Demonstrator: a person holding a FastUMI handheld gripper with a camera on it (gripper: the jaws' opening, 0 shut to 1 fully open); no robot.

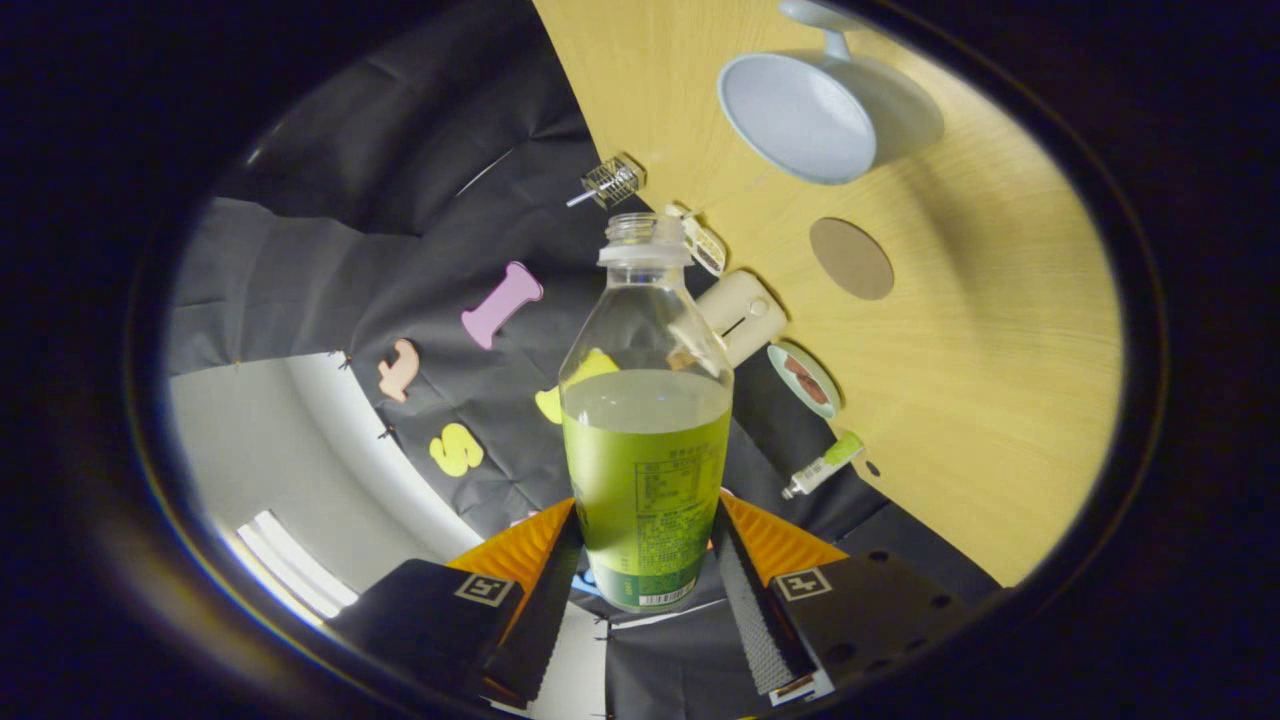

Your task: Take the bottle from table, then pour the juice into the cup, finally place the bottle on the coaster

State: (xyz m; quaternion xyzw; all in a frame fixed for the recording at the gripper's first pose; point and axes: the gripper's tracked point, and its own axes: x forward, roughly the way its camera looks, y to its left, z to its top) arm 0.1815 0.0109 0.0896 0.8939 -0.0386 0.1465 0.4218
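Gripper (648, 545) clenched on the uncapped clear plastic bottle of green juice (648, 430), held between both fingers.
Beyond it, right, the pale blue cup (797, 117) and round brown coaster (851, 259) rest on the wooden table (1000, 380).

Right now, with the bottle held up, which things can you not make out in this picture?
- Bottle base: hidden between the tongs, gripper view.
- Bottle label: print too small to read.
- Cup handle: cut off by the view's edge.
- Small items along the table edge, such as the little tube: too small to identify.
- Wire object by the wall: too small to tell what it is.
- Coaster: plain to see, but its material cannot be told.
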